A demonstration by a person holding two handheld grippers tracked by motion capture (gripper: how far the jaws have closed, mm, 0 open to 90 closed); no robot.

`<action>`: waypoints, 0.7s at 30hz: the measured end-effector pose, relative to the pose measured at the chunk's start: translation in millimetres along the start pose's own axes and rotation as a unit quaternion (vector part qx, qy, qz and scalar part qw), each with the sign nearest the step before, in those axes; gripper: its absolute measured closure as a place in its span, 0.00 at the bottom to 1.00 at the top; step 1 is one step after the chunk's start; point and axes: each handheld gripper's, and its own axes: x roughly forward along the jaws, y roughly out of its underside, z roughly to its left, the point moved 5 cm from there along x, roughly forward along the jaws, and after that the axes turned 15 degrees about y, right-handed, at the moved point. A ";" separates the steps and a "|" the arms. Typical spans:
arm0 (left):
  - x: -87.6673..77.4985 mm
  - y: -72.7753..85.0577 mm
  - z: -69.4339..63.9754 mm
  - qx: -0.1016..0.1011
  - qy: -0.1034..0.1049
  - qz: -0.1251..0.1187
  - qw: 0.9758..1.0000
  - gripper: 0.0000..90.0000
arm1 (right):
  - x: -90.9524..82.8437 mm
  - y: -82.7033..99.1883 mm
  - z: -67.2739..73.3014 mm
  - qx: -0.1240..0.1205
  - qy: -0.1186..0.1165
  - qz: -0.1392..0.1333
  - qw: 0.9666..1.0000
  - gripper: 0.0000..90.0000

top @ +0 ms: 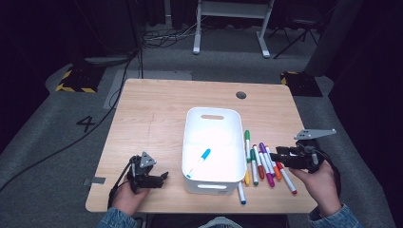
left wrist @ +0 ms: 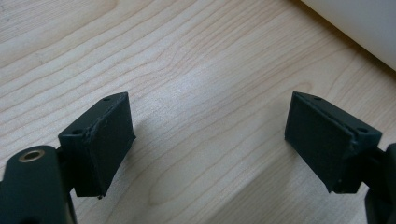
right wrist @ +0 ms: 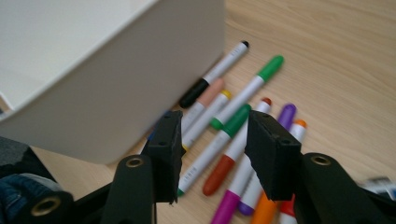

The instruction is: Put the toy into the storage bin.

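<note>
In the high view, a white rectangular plastic bin sits at the centre of the pale wooden worktop, with one blue-capped white marker lying inside it. A loose row of coloured felt-tip markers lies on the worktop just right of the bin, in the lower right of the frame. The right claw hangs low beside that row, pointing left towards it, while the left claw rests at the lower left, well apart from the pens. In the left gripper view, the left claw stands wide apart over bare wood with nothing between its jaws, and a corner of the bin shows at the upper right. In the right gripper view, the right claw is partly open and grips nothing; the markers lie beyond and below it at centre frame, some touching one another, with the bin wall filling the upper left. These pens are probably light, stiff and smooth, so they could roll or slip; a hold across the middle of a barrel, on a pen at the row's open edge, looks safest.
</note>
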 end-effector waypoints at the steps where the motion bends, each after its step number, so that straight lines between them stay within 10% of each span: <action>1: 0.1 -0.1 0.2 0.001 0.001 0.000 1.000 0.17 | 1.3 3.2 -4.4 0.001 0.005 0.002 1.000 0.64; 10: 0.3 0.3 -0.5 -0.002 0.004 -0.001 1.000 0.17 | 19.6 42.3 -48.7 0.034 0.048 0.041 0.997 0.64; 21: 0.4 0.4 -0.7 -0.002 0.005 -0.001 1.000 0.17 | 37.4 76.3 -57.9 0.038 0.070 0.083 0.993 0.65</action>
